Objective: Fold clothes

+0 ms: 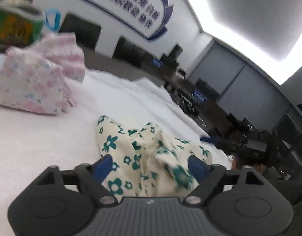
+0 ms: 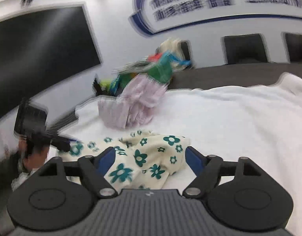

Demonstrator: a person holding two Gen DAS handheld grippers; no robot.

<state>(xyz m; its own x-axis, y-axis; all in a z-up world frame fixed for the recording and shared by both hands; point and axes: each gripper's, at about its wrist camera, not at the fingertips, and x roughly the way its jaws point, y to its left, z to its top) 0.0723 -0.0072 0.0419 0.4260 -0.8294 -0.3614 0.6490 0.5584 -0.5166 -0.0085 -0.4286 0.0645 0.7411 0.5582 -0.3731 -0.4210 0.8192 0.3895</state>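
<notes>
A crumpled cream garment with teal flowers [image 1: 127, 143] lies on the white bed cover [image 1: 42, 137]. My left gripper [image 1: 151, 166] stands open over its near edge. The cloth lies loose between the blue pads [image 1: 103, 165], which do not press on it. In the right wrist view the same garment [image 2: 160, 143] lies bunched between the wide-open fingers of my right gripper [image 2: 149, 157], and its blue pads [image 2: 194, 159] stand clear of the cloth. Each gripper shows as a dark blurred shape in the other's view: the right gripper [image 1: 247, 147] and the left gripper [image 2: 44, 139].
A folded pink floral garment [image 1: 33, 82] [image 2: 135, 102] rests further back on the cover. Behind it is a colourful pile of clothes [image 1: 15, 25] [image 2: 158, 66]. The bed's far edge [image 2: 219, 89] meets a dark floor; desks and a white wall stand beyond.
</notes>
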